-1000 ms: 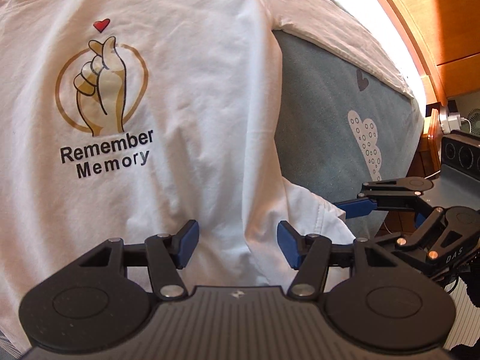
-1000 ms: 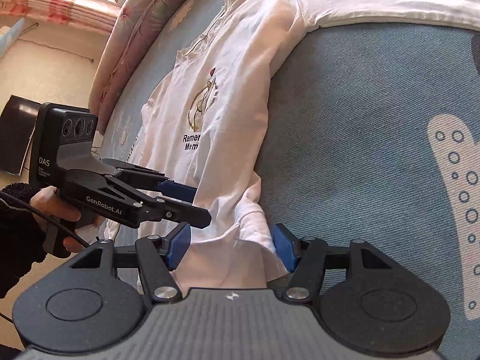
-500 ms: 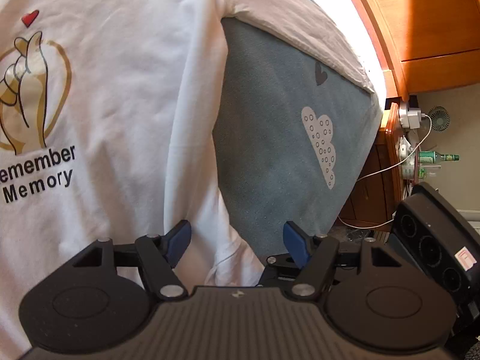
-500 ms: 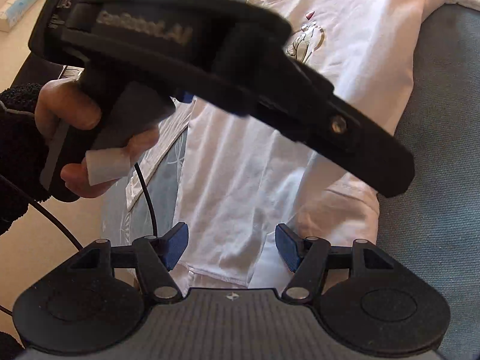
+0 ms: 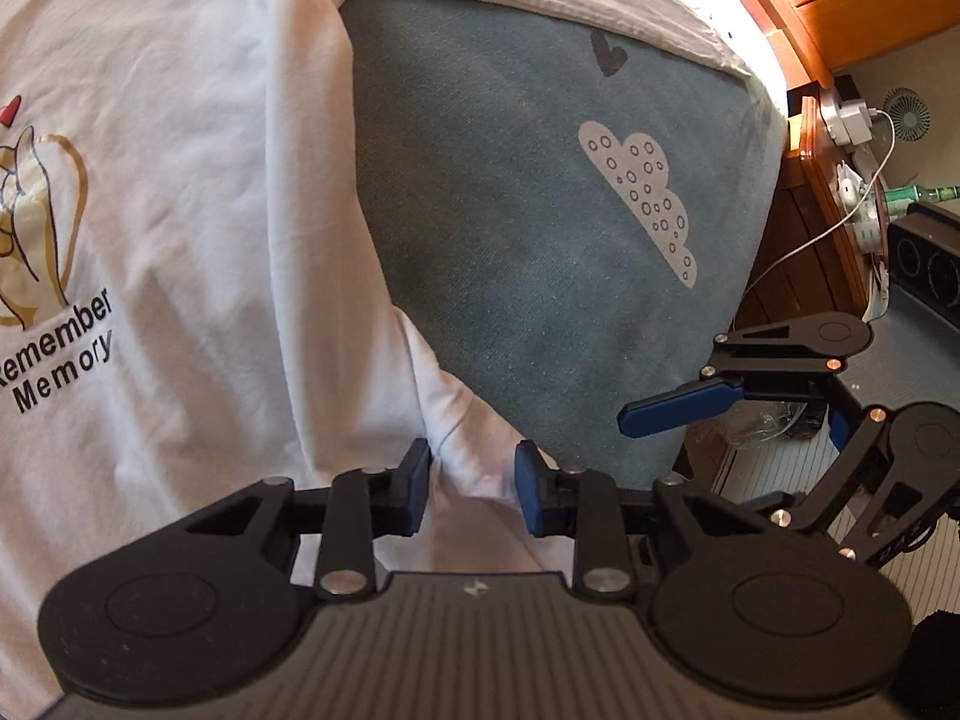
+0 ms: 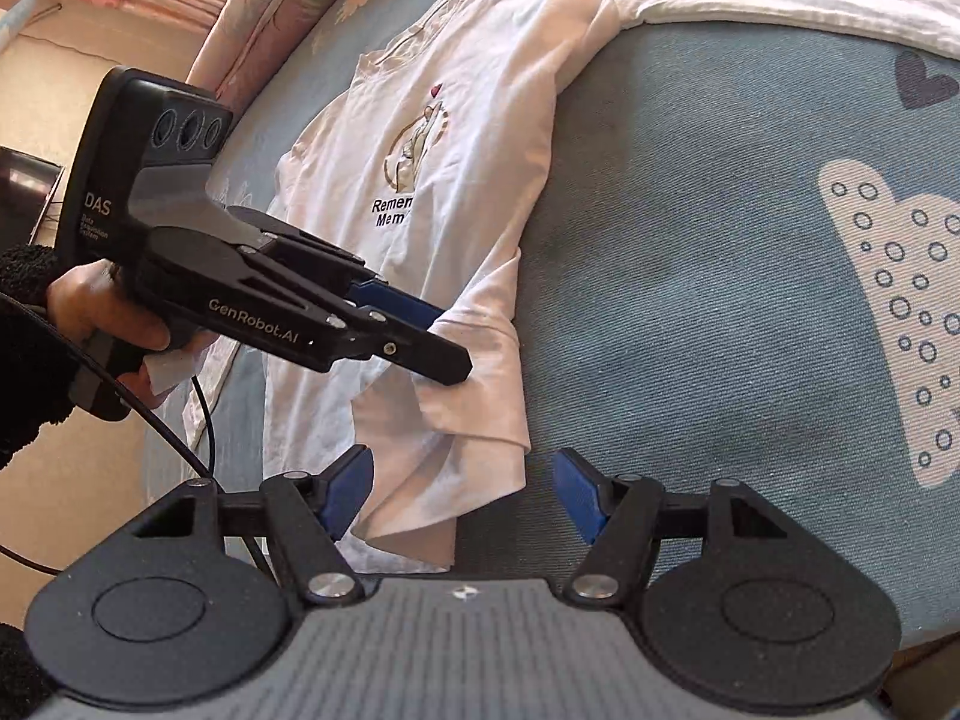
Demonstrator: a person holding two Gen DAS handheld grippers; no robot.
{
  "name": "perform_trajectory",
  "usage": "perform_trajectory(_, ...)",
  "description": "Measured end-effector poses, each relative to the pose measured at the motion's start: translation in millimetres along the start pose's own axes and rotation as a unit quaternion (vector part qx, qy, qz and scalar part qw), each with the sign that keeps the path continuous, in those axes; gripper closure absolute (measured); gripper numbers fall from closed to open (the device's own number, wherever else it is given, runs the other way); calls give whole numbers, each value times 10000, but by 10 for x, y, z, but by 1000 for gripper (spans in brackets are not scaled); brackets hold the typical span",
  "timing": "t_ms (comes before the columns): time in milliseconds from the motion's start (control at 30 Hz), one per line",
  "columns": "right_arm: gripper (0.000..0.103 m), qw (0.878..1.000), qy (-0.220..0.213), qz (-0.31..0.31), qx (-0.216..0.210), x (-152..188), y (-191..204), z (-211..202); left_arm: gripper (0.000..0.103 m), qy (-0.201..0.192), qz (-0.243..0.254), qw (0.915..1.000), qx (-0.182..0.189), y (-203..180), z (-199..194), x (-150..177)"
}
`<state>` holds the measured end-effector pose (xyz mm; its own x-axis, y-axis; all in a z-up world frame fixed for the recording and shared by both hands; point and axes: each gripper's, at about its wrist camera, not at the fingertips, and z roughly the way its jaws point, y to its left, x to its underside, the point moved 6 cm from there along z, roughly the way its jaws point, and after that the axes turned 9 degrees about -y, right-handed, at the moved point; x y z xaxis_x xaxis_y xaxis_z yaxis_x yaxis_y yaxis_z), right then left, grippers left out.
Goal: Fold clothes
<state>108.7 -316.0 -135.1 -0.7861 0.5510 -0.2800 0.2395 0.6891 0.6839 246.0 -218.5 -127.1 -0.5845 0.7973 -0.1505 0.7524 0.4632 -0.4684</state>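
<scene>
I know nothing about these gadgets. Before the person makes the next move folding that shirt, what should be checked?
1. Left tool has the shirt: ok, bunched hem cloth sits pinched between its pads.
2. Right tool has the shirt: not ok, it is open, with the shirt's corner lying loose between its fingers.
3. The tools are not touching each other: ok, there is a gap between them in both views.
4. Shirt lies face up on the bed: ok, the print shows, with some wrinkles.
5. Grip firm enough to lift: cannot tell.
6. Shirt's other side edge lies flat: cannot tell, the left tool hides it.
</scene>
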Motion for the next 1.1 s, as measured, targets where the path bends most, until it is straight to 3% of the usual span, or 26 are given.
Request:
perform_trajectory(133,32,9999,-34,15,110,26,-43,-56,93,-152,-277,9995,-55,89,-66,66)
perform_trajectory(333,32,9999,79,-13,60,78,-39,-46,94,-535,-1067,9909,-620,584,-447,212)
perform_trajectory(467,32,9984,80,434,-345,68,-79,-3,94,-537,-1604,9811,-939,945,-532,343)
perform_trajectory(600,29,9912,66,929,-942,15,-72,196,94,-466,-1595,9816,-942,964,-462,367)
perform_trajectory(733,29,9870,100,1280,-969,-14,-148,345,94,-542,-1628,9817,-824,897,-465,362)
perform_trajectory(833,29,9873,64,1275,-941,-23,-153,292,92,-548,-1546,9830,-828,857,-456,406)
perform_trajectory(867,29,9868,87,1325,-924,-11,-168,266,87,-520,-1541,9831,-838,847,-442,427)
perform_trajectory(933,23,9840,160,1534,-896,59,-237,217,84,-551,-1608,9821,-814,848,-426,453)
perform_trajectory(1033,19,9717,232,2093,-1066,196,-361,214,77,-615,-1699,9807,-747,849,-416,465)
perform_trajectory(1100,16,9574,180,2564,-1317,256,-423,303,74,-647,-1768,9797,-691,851,-409,463)
